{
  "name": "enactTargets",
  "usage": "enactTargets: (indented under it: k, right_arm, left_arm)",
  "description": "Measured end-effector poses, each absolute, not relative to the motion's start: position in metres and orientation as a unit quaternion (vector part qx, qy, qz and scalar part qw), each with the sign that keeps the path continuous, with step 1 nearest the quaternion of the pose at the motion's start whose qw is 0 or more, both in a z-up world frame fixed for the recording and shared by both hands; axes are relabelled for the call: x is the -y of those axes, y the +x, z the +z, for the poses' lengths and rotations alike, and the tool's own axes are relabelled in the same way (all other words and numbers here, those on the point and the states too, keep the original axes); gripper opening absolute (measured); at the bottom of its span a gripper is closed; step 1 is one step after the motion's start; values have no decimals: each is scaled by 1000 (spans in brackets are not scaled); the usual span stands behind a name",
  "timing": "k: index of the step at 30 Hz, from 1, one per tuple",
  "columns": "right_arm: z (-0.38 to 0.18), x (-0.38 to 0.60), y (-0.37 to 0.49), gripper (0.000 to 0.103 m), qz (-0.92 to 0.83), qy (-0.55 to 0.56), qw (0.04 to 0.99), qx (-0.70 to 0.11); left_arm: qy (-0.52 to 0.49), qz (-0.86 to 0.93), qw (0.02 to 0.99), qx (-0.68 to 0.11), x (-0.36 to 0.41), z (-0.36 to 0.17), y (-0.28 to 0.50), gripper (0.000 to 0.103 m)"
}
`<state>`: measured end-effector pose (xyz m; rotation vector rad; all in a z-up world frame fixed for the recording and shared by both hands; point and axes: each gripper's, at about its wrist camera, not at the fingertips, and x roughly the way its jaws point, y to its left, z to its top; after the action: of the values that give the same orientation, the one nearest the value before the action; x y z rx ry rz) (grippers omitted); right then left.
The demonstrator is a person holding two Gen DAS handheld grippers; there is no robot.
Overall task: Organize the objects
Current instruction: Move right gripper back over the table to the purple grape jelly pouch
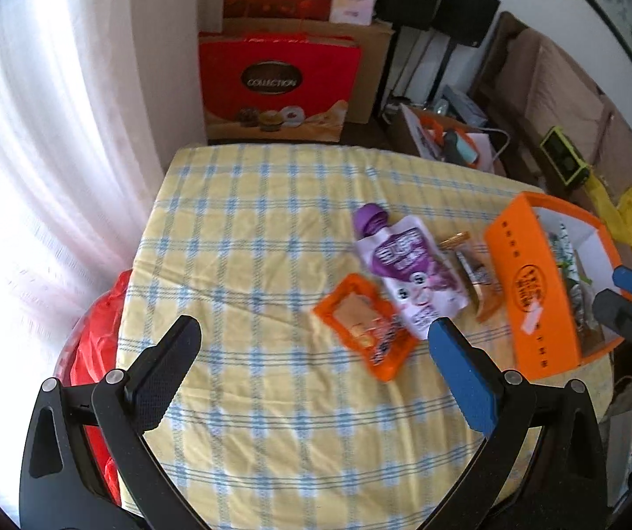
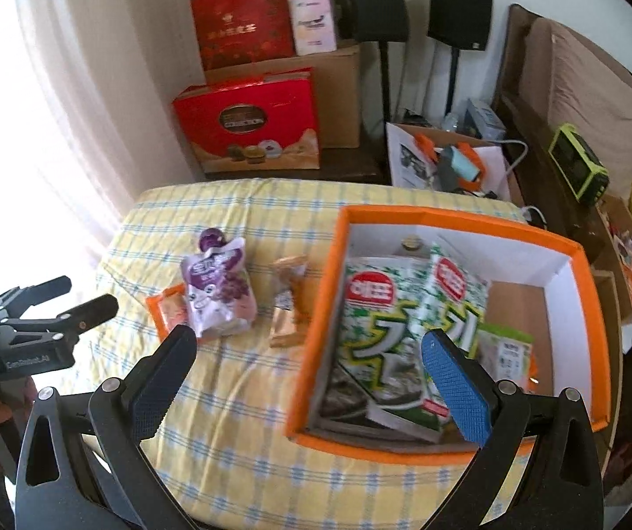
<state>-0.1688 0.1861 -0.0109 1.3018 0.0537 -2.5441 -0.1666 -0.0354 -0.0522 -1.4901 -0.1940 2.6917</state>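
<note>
An orange box point(image 2: 320, 309) with white inner walls stands on the right of the checked tablecloth point(image 2: 236, 397); it also shows in the left wrist view point(image 1: 523, 282). Inside lie two green-and-white seaweed packs point(image 2: 386, 309) and a small green packet point(image 2: 505, 353). On the cloth lie a purple-capped pouch point(image 1: 408, 265), an orange snack packet point(image 1: 364, 327) and brown wrapped sweets point(image 1: 475, 274). My left gripper point(image 1: 316, 340) is open and empty, above the cloth near the orange packet. My right gripper point(image 2: 309, 344) is open and empty, over the box's left wall.
Red gift boxes point(image 1: 276, 84) and cardboard cartons stand beyond the table's far edge. A white bag point(image 2: 448, 163) with tools, black speakers point(image 2: 459, 13) and a sofa point(image 2: 581, 84) are at the right. A curtain point(image 1: 42, 154) hangs at the left. A red bag point(image 1: 95, 353) lies by the table's left edge.
</note>
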Motion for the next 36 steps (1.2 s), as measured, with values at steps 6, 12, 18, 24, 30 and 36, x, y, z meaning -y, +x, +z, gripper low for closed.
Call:
enactTargets:
  k: [6,12,18,24,30,36]
  right_arm:
    - [-15,-163,-177,103,-877,454,157,-26]
    - [-23,-139,-180,98,-872,457,172,-37]
    - [-28,-133,-191,72,-866,468,171,-32]
    - [-28,-133,-205,62,-859,481,175,-21]
    - [-35,-123,-215,62,-853,490,177,-30]
    - [-50,-112,-217,63,-845,500,186,-34]
  left_arm:
    - [-490,869,21,74,54,-59,-171,103]
    - [-492,863,36,108,67,-66,-173,103]
    - [-492,859,48,130,66,-72,-176,85]
    - [-506,849,68,138,54,-81,-185,75]
    - [-510,843,69,155,53,-88,-193,74]
    - [-508,839,67,184,64,-85,-213,79]
